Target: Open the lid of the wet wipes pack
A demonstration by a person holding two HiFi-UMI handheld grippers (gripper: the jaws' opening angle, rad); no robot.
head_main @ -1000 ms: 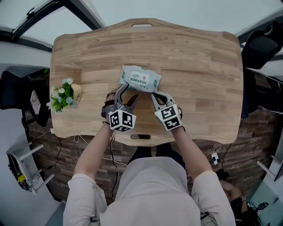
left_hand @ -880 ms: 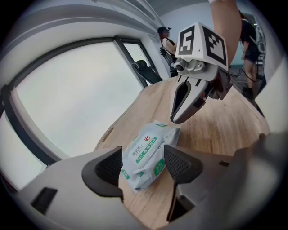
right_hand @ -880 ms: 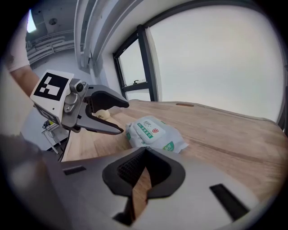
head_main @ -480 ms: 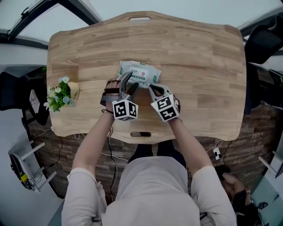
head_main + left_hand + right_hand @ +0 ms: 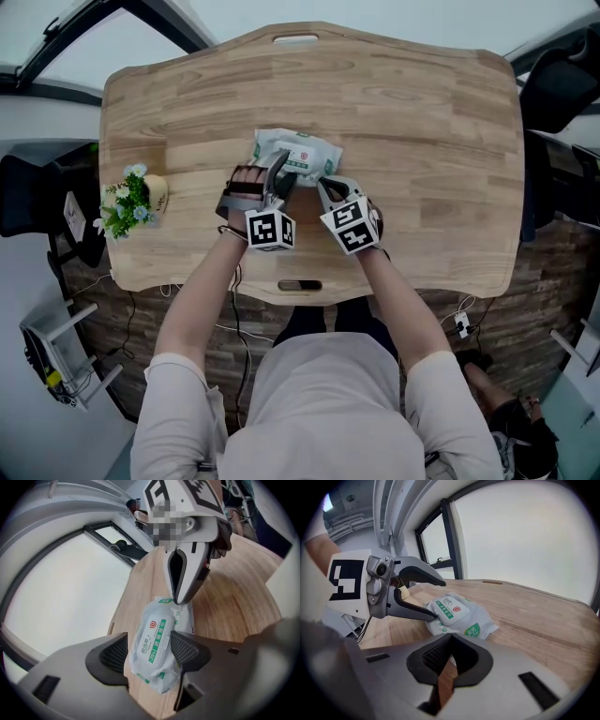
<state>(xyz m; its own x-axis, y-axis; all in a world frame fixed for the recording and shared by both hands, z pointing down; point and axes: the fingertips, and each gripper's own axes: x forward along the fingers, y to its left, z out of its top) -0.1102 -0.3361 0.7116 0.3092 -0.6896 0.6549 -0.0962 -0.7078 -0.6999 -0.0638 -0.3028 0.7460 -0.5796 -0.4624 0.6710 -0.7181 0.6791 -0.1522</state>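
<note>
now released left gripper [image 5: 150, 651] fingers [image 5: 114, 655] straddle the white lid [image 5: 152, 638] of the pale green plastic wet wipes pack [image 5: 317, 148]; right gripper [image 5: 449, 656] fingers clenched at its 5 o'clock edge.

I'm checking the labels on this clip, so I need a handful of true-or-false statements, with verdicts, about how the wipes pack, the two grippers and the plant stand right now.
1. The lid of the wet wipes pack lies shut and flat. True.
2. The right gripper has its jaws spread wide. False: they are drawn together, with only a thin slit between them.
3. The pack lies between the open jaws of the left gripper. True.
4. The small potted plant stands at the right edge of the table. False: it stands near the edge on the person's left.
</note>
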